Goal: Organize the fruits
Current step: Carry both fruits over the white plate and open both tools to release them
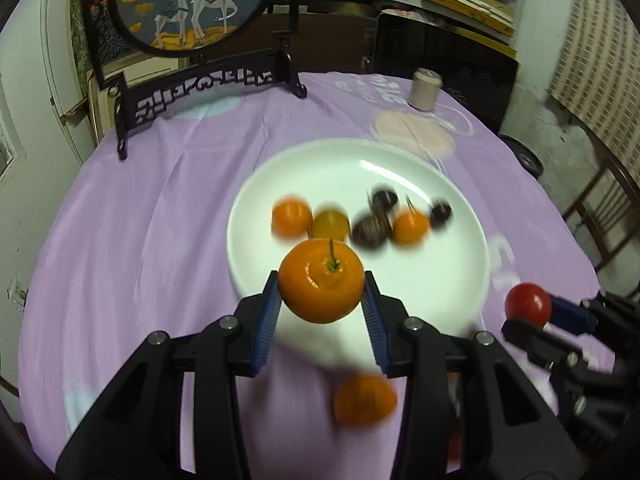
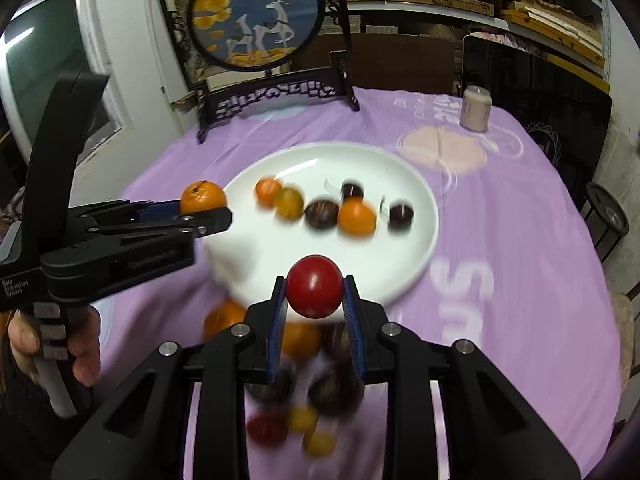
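My left gripper (image 1: 322, 292) is shut on an orange mandarin (image 1: 321, 280) with a green stem, held above the near rim of a white plate (image 1: 420, 280). It also shows in the right wrist view (image 2: 202, 206), at the plate's left edge. My right gripper (image 2: 315, 294) is shut on a red tomato (image 2: 315, 286), held above the plate's (image 2: 280, 252) near rim; the tomato shows in the left view too (image 1: 527, 305). The plate holds several small fruits, orange, yellow and dark (image 2: 320, 213). Loose fruits (image 2: 304, 420) lie blurred on the cloth under my right gripper.
A purple cloth (image 1: 140, 240) covers the round table. A carved dark stand with a round deer picture (image 1: 192, 4) stands at the back left. A beige spool (image 1: 425, 90) stands at the back right. One loose mandarin (image 1: 364, 400) lies below my left gripper.
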Tool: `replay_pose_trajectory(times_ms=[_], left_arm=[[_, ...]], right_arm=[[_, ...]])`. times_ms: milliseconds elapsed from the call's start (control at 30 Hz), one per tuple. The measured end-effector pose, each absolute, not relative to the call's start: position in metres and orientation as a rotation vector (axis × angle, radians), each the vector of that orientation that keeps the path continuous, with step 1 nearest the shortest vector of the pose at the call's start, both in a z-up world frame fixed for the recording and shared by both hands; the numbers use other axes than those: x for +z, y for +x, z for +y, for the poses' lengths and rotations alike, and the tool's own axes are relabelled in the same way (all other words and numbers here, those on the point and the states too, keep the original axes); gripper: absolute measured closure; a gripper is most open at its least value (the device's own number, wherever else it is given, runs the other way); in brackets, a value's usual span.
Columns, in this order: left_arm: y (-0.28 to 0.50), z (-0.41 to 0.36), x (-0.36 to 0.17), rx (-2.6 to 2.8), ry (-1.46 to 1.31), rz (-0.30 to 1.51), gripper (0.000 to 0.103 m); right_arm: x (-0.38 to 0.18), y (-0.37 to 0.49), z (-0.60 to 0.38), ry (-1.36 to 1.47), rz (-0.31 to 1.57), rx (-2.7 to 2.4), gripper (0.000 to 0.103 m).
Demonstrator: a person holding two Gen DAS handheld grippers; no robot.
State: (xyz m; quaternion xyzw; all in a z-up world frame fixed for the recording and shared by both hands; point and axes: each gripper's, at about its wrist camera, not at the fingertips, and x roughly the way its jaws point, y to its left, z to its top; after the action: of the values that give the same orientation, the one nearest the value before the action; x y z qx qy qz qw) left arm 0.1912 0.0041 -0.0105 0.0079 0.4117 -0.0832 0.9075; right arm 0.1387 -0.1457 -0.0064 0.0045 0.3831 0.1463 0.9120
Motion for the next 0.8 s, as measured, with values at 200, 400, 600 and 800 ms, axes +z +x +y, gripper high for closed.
replay_pose_trajectory(times_ms=[200,400,600,800], left_arm=[[0.256,-0.005,-0.005,-0.141,-0.047,0.851,0.062],[0.267,-0.008,-0.021,-0.162,-0.034,0.867,0.062],[0.265,-0.009,-0.018,-0.171,-0.040,0.853,0.062],[0.263,-0.005,-0.020,-0.170,-0.047,0.849,0.042]], right_arm=[[-0.007,0.224,-0.147,0.016,0.772,0.204,0.075],[-0.038,0.251,-0.157,0.034,0.836,0.178,0.075],[-0.040,0.255,-0.154,0.044,0.839,0.179,0.075],[-0.036,0.249,-0.161,0.055,0.767,0.123,0.049]])
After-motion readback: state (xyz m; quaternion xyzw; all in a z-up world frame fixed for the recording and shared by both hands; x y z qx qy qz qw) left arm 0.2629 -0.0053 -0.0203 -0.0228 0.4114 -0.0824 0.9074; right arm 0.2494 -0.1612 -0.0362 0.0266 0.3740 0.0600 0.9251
